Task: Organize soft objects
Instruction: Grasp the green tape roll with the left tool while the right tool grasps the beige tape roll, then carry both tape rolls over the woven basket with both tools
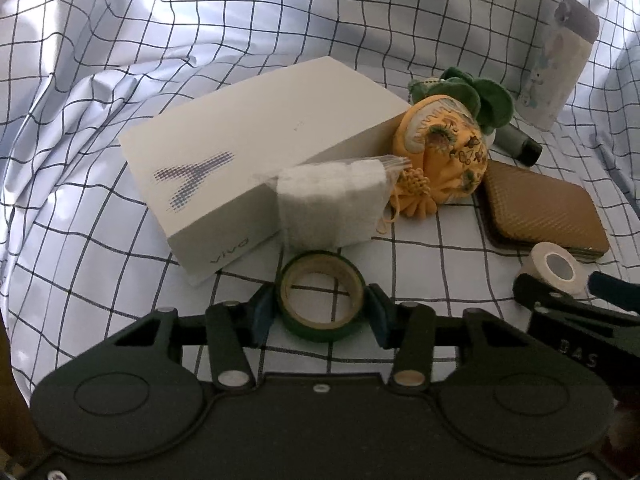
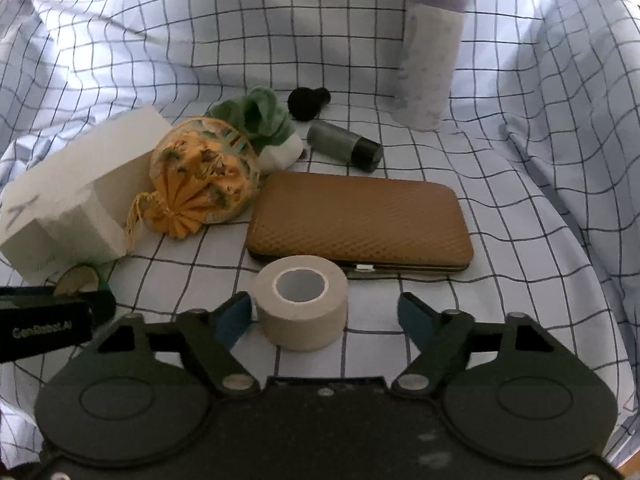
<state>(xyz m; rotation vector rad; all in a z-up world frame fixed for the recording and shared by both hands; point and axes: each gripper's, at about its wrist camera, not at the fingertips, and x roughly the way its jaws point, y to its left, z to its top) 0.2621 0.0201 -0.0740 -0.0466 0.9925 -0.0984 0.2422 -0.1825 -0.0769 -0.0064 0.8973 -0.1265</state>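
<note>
My left gripper (image 1: 322, 310) is shut on a green tape roll (image 1: 322, 298) that rests on the checked sheet. My right gripper (image 2: 325, 316) is open around a white tape roll (image 2: 301, 300); its left pad touches the roll and its right pad stands apart. The white tape roll also shows in the left wrist view (image 1: 557, 267). A yellow flowered drawstring pouch (image 1: 444, 152) (image 2: 204, 178) lies behind, next to a green plush (image 1: 476, 98) (image 2: 260, 118). A clear bag of white cotton pads (image 1: 332, 204) leans on the white box.
A white vivo box (image 1: 256, 152) (image 2: 76, 196) lies at the left. A brown textured case (image 2: 358, 222) (image 1: 544, 208) lies just behind the white roll. A small dark bottle (image 2: 346, 146), a black cap (image 2: 306, 102) and a tall pale tumbler (image 2: 430, 50) stand farther back.
</note>
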